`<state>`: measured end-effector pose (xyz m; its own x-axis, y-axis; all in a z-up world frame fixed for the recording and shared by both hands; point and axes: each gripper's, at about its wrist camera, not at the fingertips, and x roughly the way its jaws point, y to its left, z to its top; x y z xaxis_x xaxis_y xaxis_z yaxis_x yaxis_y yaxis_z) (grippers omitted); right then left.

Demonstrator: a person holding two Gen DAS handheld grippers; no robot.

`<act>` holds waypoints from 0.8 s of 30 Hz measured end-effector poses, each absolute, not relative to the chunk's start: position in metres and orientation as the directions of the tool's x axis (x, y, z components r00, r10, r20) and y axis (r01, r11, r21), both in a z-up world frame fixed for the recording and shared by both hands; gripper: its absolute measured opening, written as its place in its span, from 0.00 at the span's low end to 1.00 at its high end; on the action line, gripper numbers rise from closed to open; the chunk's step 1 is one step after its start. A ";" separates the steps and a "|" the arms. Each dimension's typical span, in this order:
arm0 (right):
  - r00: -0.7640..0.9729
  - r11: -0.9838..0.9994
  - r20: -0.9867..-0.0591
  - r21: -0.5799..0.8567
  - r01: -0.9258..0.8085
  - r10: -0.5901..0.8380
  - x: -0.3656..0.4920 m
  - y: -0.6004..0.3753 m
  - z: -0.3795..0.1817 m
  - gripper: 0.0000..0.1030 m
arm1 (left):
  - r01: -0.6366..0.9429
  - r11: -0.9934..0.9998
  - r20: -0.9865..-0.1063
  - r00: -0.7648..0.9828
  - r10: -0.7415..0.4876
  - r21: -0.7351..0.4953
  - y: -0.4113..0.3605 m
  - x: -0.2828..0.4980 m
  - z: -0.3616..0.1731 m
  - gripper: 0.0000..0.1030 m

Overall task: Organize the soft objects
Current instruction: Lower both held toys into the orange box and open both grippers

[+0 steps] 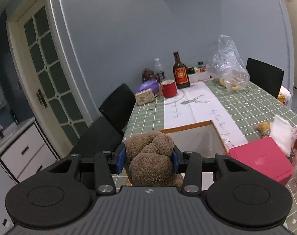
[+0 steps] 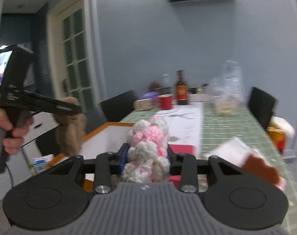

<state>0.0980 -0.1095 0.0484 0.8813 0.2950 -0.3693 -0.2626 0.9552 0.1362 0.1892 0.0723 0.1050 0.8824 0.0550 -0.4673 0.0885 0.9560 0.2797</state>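
Note:
My left gripper (image 1: 149, 159) is shut on a brown fuzzy plush (image 1: 150, 156) and holds it above the near left corner of an open orange-rimmed box (image 1: 187, 126). In the right wrist view the left gripper (image 2: 70, 108) shows at the left, hand-held, with the brown plush (image 2: 70, 135) hanging from it beside the box (image 2: 117, 125). My right gripper (image 2: 147, 156) is shut on a pink-and-white knobbly soft bundle (image 2: 148, 146), raised over the box's near right side. That view is blurred.
A pink box (image 1: 262, 160) lies right of the orange-rimmed box on the green checked tablecloth (image 1: 246, 101). White and brown cloth pieces (image 1: 281, 135) lie beside it. At the far end stand a red cup (image 1: 169, 88), a dark bottle (image 1: 180, 72) and a clear plastic bag (image 1: 228, 66). Black chairs (image 1: 117, 105) flank the table.

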 end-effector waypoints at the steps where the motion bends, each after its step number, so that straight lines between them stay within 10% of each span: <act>1: 0.864 0.948 -0.390 0.142 -0.286 0.319 0.110 -0.100 0.049 0.35 | 0.098 0.955 -0.487 0.872 0.052 0.279 0.075 0.196 0.103 0.50; 24: 0.694 0.894 -0.605 0.071 -0.442 0.391 0.222 -0.015 -0.004 0.35 | 0.166 0.902 -0.683 0.710 0.172 0.400 0.089 0.258 0.035 0.63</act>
<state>0.2223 -0.0153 -0.0041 0.6935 0.3911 -0.6050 -0.4424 0.8940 0.0709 0.2578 0.0887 0.0352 0.7097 0.1720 -0.6832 0.1662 0.9015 0.3996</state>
